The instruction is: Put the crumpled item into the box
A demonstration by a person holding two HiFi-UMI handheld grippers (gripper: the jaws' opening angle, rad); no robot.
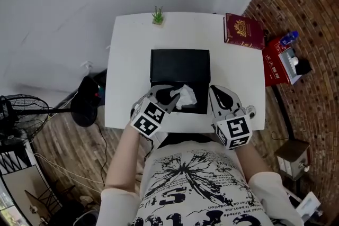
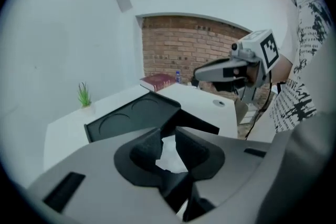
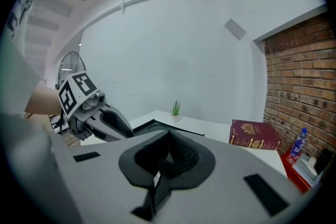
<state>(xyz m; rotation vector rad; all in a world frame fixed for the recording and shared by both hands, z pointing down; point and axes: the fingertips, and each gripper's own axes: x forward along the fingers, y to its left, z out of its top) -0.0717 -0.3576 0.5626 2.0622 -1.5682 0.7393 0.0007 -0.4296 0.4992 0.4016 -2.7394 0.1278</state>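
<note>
Little legible from where I sit.
- Red carton point(image 1: 275, 63) beside right edge of bench point(image 1: 127, 61): white characters on top, too small to read.
- Maroon book point(image 1: 243, 30) on bench corner: gold crest on cover, lettering not legible.
- Blue bottle point(image 1: 288, 37): label unreadable.
- Shirt point(image 1: 196, 188) of person holding me: black graphic print, big outlined letters low down, cut by frame edge, cannot read.
- My left gripper point(image 1: 170, 95) and right gripper point(image 1: 216, 92): cubes carry black-and-white coded squares, no words, no digits.
</note>
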